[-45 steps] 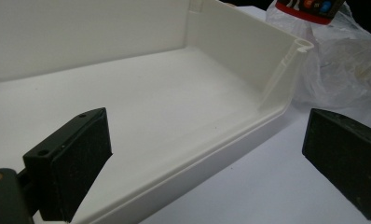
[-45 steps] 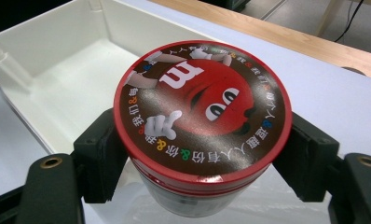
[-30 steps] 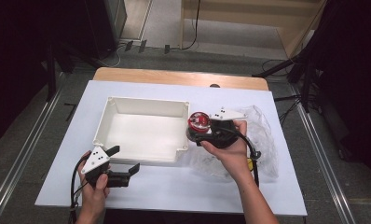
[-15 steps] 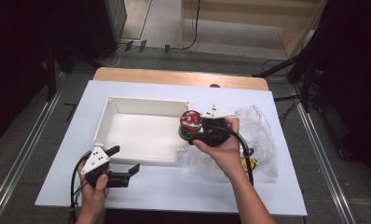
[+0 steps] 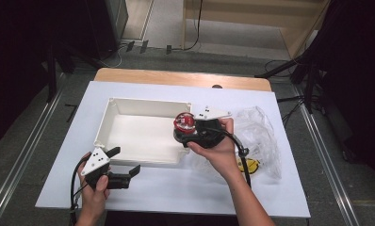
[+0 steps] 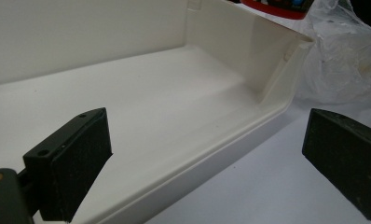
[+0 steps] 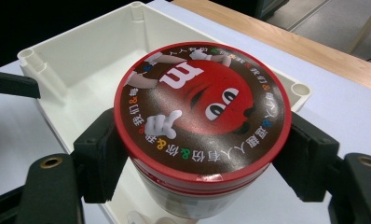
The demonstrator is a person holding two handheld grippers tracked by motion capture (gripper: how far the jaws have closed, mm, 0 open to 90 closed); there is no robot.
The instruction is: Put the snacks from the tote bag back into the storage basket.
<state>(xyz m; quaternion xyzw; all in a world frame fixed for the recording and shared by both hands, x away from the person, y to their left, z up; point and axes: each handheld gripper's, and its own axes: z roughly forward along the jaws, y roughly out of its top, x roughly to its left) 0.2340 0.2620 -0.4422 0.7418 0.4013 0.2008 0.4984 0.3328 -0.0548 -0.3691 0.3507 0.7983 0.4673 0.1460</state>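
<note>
High view: the right gripper squeezes a candy tub over the white box (at its 3 o'clock side). Next, I think, lower it inside. The left gripper waits wide open, holding nothing.

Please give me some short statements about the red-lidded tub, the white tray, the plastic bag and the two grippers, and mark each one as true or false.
1. The right gripper is shut on the red-lidded tub. True.
2. The tub lies on its side inside the white tray. False: it is upright, held over the tray's right edge.
3. The left gripper holds the tray's rim. False: its jaws are wide open and empty, in front of the tray.
4. A clear plastic bag lies on the table to the right of the tray. True.
5. The tray is full of sweets. False: it is empty.
</note>
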